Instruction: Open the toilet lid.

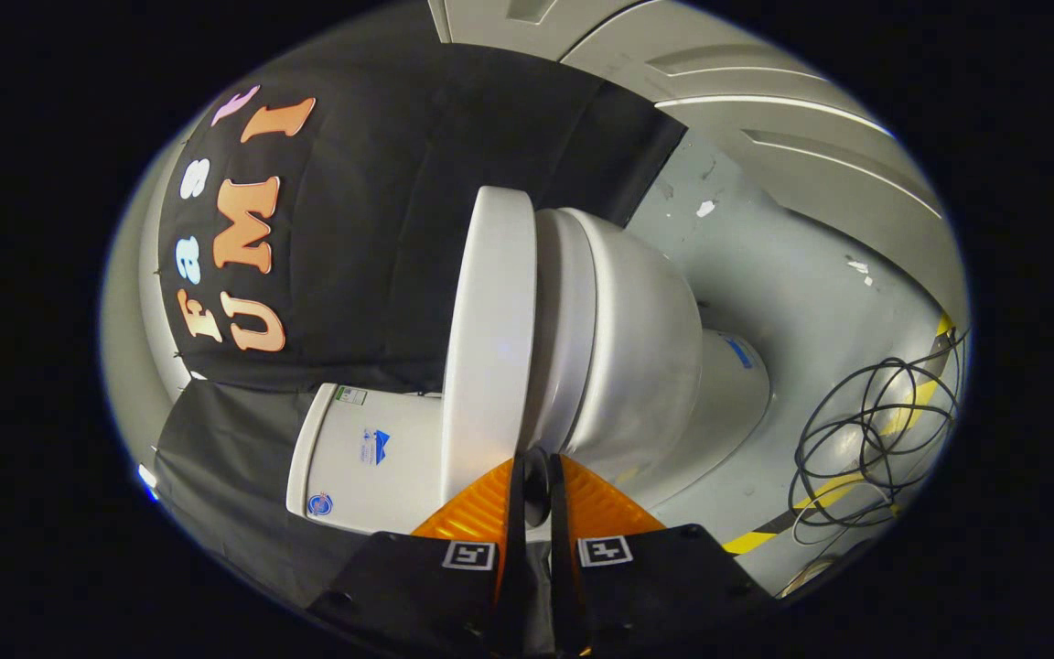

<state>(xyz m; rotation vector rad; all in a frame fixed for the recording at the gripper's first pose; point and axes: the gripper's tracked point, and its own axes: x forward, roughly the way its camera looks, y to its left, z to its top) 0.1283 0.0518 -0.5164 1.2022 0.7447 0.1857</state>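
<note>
Pinching the thin edge of the smooth white plastic toilet lid (489, 339), the orange gripper (536, 476) has its jaws almost together. That lid sits just ahead, apart from the bowl (637, 339). It might slip out and bang down.

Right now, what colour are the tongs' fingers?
Orange, with black inner edges, seen best in the gripper view: fingers of the tongs.

A loose coil of black cable (875, 439) lies on the grey floor (783, 265), across a yellow-and-black stripe (856, 480).
</note>
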